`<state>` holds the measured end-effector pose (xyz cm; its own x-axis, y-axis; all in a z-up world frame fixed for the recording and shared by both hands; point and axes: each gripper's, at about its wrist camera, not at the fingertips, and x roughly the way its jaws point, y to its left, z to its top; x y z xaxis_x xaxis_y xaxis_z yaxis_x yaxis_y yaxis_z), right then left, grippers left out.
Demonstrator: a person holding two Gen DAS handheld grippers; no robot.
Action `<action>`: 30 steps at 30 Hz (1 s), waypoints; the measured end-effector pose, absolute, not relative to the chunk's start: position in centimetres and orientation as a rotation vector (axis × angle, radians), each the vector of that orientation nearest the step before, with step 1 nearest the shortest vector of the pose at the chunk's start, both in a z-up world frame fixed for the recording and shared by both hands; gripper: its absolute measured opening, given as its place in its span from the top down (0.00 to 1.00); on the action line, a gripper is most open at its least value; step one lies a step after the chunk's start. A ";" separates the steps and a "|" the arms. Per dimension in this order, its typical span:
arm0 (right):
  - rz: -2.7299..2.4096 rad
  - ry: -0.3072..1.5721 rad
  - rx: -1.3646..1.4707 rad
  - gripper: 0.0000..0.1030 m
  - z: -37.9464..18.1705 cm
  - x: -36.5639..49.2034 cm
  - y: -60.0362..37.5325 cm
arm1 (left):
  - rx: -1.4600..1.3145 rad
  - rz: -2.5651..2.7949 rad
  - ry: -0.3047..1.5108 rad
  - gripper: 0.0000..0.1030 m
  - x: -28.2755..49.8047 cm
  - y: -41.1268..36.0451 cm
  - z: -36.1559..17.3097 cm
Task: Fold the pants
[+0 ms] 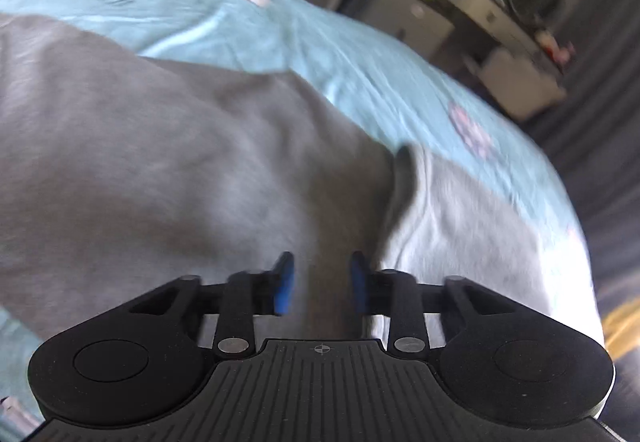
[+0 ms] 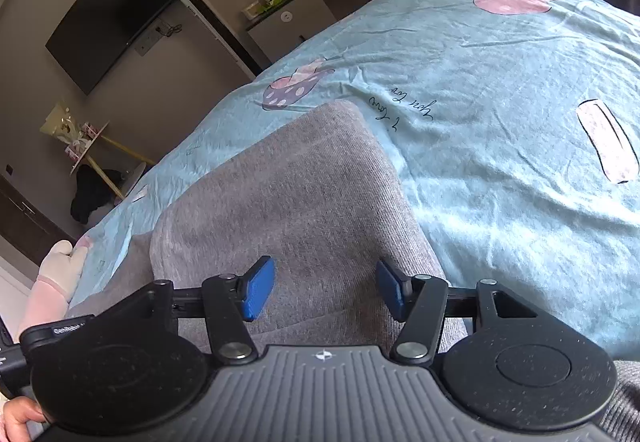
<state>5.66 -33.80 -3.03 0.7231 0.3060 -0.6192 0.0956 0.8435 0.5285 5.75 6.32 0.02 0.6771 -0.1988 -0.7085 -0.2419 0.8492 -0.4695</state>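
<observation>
Lying on the bed: your pants [image 2: 304, 194] are spread on the blue sheet [image 2: 500, 122], right under both grippers.
Pants cloth: soft grey knit with fine ribs, a bit fuzzy.
Pants shape: in the right wrist view you see one folded end with a rounded corner; in the left wrist view a deep fold [image 1: 400, 178] splits a darker side from a paler side.
Sheet: thin, crinkly blue cotton with pink drawings [image 2: 512, 0] and curly black writing [image 2: 404, 106].
Your left gripper [image 1: 322, 282]: its blue fingers [image 1: 284, 282] stand a little apart just over the grey cloth, holding nothing.
Your right gripper [image 2: 324, 290]: its bumpy blue fingers [image 2: 258, 288] are spread wider, with the pants showing between them and nothing held.
Left view: blurry.
</observation>
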 end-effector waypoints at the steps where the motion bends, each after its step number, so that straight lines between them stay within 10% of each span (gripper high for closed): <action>1: 0.127 0.763 0.564 0.39 -3.0 5.7 -33.7 | -0.631 0.024 0.809 0.53 5.2 7.8 0.8; 3: 0.137 0.760 0.566 0.35 -3.0 5.7 -33.8 | -0.736 0.064 0.725 0.22 3.5 11.2 2.5; 5: 0.145 0.761 0.586 0.34 -3.0 5.8 -34.0 | -0.803 0.131 0.625 0.16 1.5 15.1 3.7; 28: 0.165 0.784 0.584 0.21 -3.1 6.0 -33.7 | -1.103 0.462 0.583 0.24 -3.3 34.4 -5.3; 30: 0.162 0.789 0.580 0.21 -3.1 6.2 -33.6 | -1.127 0.468 0.579 0.39 -3.1 34.7 -5.6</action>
<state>6.16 -33.59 -3.10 0.7013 0.3476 -0.6224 0.0736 0.8331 0.5482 -3.12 34.73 -5.61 0.7628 0.0584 -0.6440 -0.6174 0.3617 -0.6986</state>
